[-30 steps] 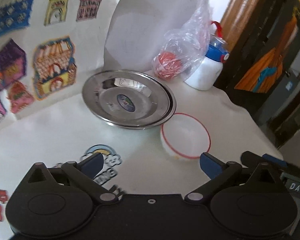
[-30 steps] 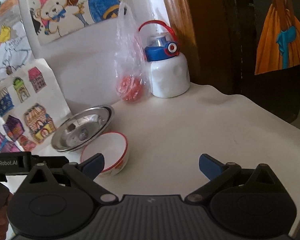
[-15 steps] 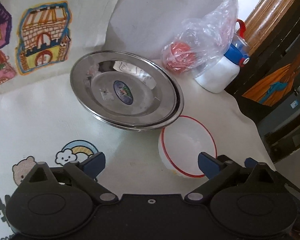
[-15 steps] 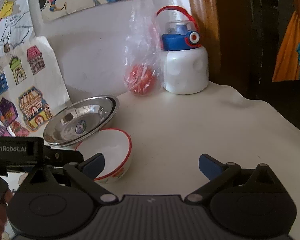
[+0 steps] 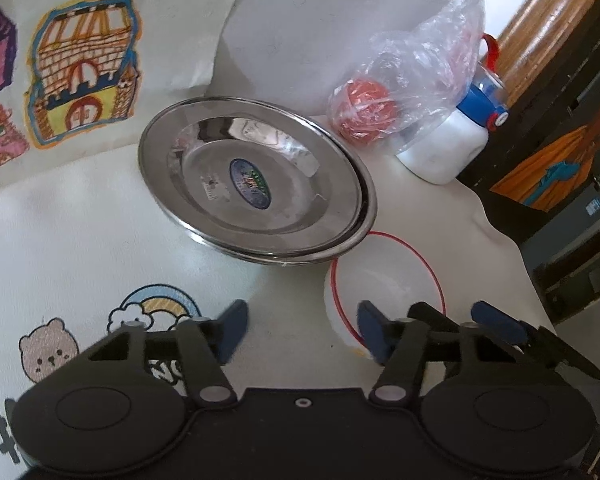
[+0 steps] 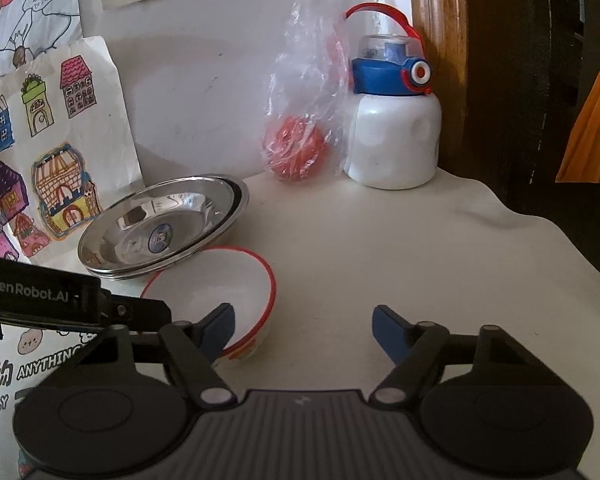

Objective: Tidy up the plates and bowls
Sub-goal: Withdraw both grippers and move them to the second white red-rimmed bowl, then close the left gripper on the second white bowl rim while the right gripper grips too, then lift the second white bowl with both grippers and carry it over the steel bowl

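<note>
Stacked steel plates (image 5: 256, 196) (image 6: 160, 228) sit on the white table near the wall. Just in front of them stands a white bowl with a red rim (image 5: 388, 276) (image 6: 220, 292). My left gripper (image 5: 302, 330) straddles the bowl's left rim, one finger over the bowl and the other over the table. Its jaws are closing and the pads are still apart from the wall. My right gripper (image 6: 303, 330) straddles the bowl's right side, its left finger (image 6: 218, 328) inside the bowl. These jaws are closing too, with a gap left to the outer finger.
A clear plastic bag holding a red object (image 6: 300, 152) (image 5: 364, 112) and a white bottle with a blue lid (image 6: 392, 136) (image 5: 444, 148) stand at the back by the wall. Children's drawings (image 6: 60, 196) lean on the wall at left. The table edge (image 6: 572, 248) runs along the right.
Both grippers have come forward and down onto the bowl from either side. Their jaws have narrowed from wide open, mostly in the last half second.
</note>
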`<state>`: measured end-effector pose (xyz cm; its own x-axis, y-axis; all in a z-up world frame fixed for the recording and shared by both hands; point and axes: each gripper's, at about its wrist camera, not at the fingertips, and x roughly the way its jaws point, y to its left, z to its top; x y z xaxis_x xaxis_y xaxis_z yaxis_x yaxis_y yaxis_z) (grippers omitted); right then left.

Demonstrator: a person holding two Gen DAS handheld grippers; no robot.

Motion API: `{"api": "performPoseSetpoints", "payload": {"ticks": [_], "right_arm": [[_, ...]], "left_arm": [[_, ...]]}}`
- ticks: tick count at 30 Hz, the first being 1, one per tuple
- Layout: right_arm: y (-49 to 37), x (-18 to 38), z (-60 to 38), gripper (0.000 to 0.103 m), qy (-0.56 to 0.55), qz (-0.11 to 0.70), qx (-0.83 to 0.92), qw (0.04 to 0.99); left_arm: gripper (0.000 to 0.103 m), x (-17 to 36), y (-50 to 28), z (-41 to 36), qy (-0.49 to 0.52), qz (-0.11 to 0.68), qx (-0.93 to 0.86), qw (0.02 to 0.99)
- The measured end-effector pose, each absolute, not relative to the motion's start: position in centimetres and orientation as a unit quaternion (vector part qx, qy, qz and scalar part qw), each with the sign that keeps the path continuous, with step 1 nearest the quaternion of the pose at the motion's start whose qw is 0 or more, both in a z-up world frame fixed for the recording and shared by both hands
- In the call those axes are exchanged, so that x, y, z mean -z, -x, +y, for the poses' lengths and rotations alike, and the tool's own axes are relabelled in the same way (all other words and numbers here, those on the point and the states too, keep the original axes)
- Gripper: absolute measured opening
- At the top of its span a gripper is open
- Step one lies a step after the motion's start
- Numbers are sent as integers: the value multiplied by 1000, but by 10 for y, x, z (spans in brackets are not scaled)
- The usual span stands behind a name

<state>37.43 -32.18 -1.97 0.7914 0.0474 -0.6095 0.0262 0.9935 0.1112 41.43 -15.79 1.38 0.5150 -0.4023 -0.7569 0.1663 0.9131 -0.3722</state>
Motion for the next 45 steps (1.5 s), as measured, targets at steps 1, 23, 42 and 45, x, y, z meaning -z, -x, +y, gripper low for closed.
{"api": "performPoseSetpoints", "payload": {"ticks": [1, 23, 42, 45], "right_arm": [[-375, 19, -321, 71, -58, 324, -7, 944], [-365, 15, -327, 13, -168, 343, -53, 923], [-283, -28, -287, 13, -177, 336, -83, 921], [-264, -39, -272, 14, -173, 333, -96, 922]], "left_arm": [[55, -14, -415, -159, 127, 464, 168, 861], [17, -17, -409, -167, 129, 466, 200, 852], [15, -56, -336, -128, 136, 452, 195, 860], [15, -66, -315, -113, 140, 445, 194, 863]]}}
